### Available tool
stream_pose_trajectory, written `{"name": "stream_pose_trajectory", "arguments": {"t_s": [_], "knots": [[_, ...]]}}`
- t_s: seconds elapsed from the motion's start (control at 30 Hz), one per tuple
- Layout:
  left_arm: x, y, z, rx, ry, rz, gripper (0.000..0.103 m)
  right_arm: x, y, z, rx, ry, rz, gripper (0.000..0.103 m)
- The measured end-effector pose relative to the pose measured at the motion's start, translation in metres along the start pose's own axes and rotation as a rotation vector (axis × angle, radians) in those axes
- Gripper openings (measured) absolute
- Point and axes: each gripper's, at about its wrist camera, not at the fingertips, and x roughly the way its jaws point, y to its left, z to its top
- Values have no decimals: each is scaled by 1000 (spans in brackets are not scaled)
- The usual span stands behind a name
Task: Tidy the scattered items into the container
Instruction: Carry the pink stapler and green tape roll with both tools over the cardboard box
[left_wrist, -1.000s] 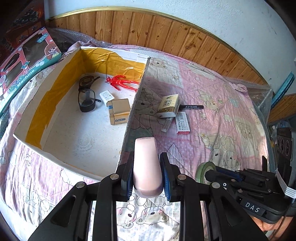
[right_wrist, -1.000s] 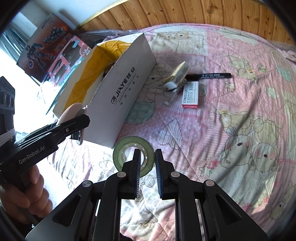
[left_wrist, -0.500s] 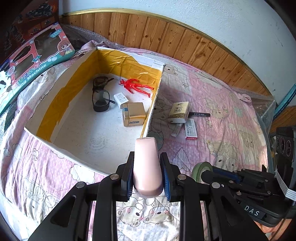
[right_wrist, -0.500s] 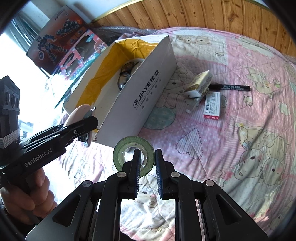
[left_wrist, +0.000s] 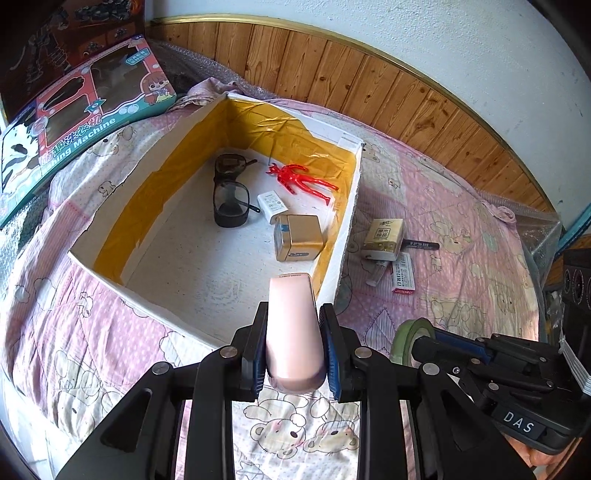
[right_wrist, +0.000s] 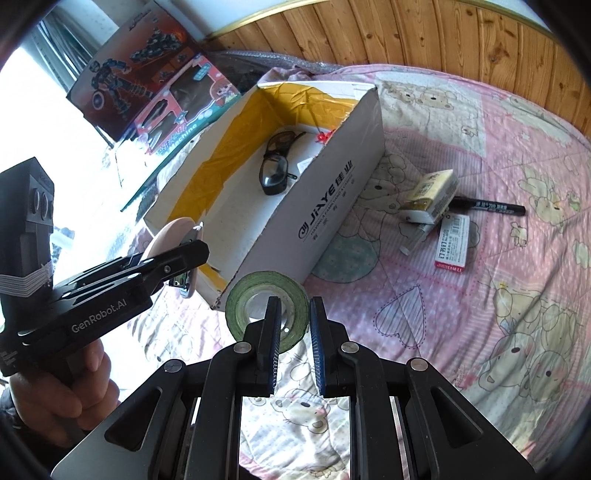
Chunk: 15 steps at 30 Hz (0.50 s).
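box (left_wrist: 343, 236) ahead of left claw (left_wrist: 293, 347): glasses (left_wrist: 229, 199), red figure (left_wrist: 301, 179), gold carton (left_wrist: 299, 238) | left claw clamps pink case (left_wrist: 293, 332), long axis pointing boxward | right claw (right_wrist: 293, 332) grips tape roll (right_wrist: 243, 299)

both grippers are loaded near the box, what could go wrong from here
1. The left gripper grips only the lower part of the pink case, so it may pivot or slip before clearing the box wall.
2. The right gripper pinches one side of the green tape roll; it could twist loose.

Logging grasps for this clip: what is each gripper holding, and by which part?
The left gripper clamps a pink case by its sides near the rear end. The right gripper grips a green tape roll across its ring wall, one finger through the hole.
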Motion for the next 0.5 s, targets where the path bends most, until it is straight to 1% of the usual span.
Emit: {"name": "stream_pose_trajectory", "arguments": {"t_s": [0.5], "knots": [[0, 23, 16, -30, -5, 47, 27, 11, 34, 30, -87, -4, 40, 16]]}}
